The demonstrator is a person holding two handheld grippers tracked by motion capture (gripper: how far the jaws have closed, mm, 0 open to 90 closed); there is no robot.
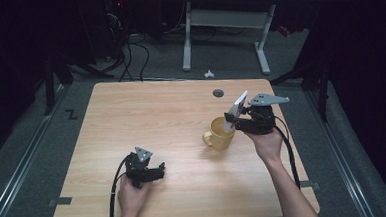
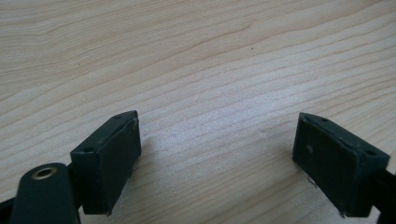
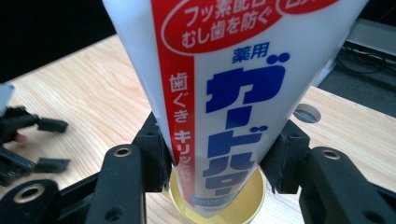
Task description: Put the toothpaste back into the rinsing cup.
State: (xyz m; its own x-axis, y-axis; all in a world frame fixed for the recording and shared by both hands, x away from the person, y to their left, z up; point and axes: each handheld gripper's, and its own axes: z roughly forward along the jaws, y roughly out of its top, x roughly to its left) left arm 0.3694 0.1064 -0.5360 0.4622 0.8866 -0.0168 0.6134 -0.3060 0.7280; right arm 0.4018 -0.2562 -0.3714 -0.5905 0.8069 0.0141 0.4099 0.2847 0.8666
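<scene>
right gripper (image 3: pixel 215 163) clamps toothpaste tube (image 3: pixel 224 93) over yellow mug (image 1: pixel 219 133), tip probably inside; left gripper (image 2: pixel 217 158) spread wide on table (image 2: pixel 187 56), nothing between.

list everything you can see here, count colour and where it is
light wooden table: one, pale wood, centre, round grey cable hole near far edge
yellow ceramic mug: one, yellow, right of centre on the table
white toothpaste tube with red and blue print: one, tilted, lower end inside the mug
white-legged desk: one, on the floor beyond the table
left gripper: one, black, open, near front edge
right gripper: one, black, shut on the tube above the mug
</scene>
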